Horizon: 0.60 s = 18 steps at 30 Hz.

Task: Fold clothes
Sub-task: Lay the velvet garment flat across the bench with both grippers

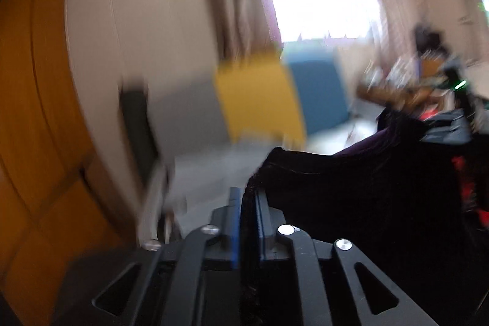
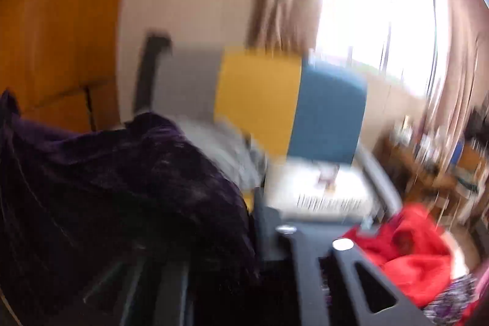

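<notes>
A dark purple velvet garment (image 1: 351, 188) hangs stretched between the two grippers, its long axis running sideways from one to the other. The left gripper (image 1: 247, 203) has its narrow jaws pinching one edge. Cloth drapes over the right gripper (image 2: 256, 222), hiding its jaws, so I cannot tell its grip.

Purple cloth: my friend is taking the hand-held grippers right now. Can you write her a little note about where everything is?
Left hand-held gripper: shut on an edge of the purple cloth.
Right hand-held gripper: the cloth drapes over one finger; too blurred to tell if it grips.
Done: cloth is lifted, no fold visible yet.
Red garment lies crumpled nearby.
Left: spread the cloth, fold it, then probably the red one.
</notes>
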Available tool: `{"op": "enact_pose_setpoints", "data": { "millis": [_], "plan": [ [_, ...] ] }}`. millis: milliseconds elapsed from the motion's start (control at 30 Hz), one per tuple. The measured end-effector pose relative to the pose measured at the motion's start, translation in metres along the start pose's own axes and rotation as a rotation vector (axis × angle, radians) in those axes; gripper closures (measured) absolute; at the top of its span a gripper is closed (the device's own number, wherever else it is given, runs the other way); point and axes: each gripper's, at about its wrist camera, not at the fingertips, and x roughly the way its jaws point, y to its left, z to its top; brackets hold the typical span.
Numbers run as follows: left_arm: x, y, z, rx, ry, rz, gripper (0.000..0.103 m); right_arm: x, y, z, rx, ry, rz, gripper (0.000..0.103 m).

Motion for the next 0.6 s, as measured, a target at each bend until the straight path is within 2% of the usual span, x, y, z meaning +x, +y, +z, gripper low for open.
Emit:
{"op": "enact_pose_setpoints", "data": {
  "millis": [100,133,233,300,400,467,533,600],
  "plan": [
    [0.080,0.009,-0.033,-0.047,0.224,0.017,0.083,0.071,-0.023,-0.025,0.047,0.229,0.054,0.075],
    [0.093,0.011,-0.048,-0.051,0.261,0.022,0.083,0.091,-0.026,-0.038,0.049,0.287,0.077,0.075],
    [0.103,0.019,-0.085,-0.112,0.317,-0.012,0.079,0.095,-0.033,-0.080,0.043,0.321,0.089,0.074],
    [0.092,0.025,-0.112,-0.174,0.346,-0.023,0.068,0.075,-0.042,-0.100,0.070,0.300,0.127,0.074],
    [0.049,0.028,-0.158,-0.268,0.354,-0.022,0.064,0.018,-0.053,-0.142,0.106,0.250,0.223,0.072],
    [0.020,0.030,-0.188,-0.331,0.359,-0.022,0.064,-0.009,-0.042,-0.168,0.112,0.243,0.297,0.068],
    [-0.011,0.030,-0.217,-0.378,0.362,-0.018,0.063,-0.026,-0.028,-0.196,0.102,0.257,0.331,0.065],
    [-0.047,0.024,-0.242,-0.410,0.362,-0.014,0.056,-0.047,-0.016,-0.227,0.095,0.286,0.336,0.065]
  ]
}}
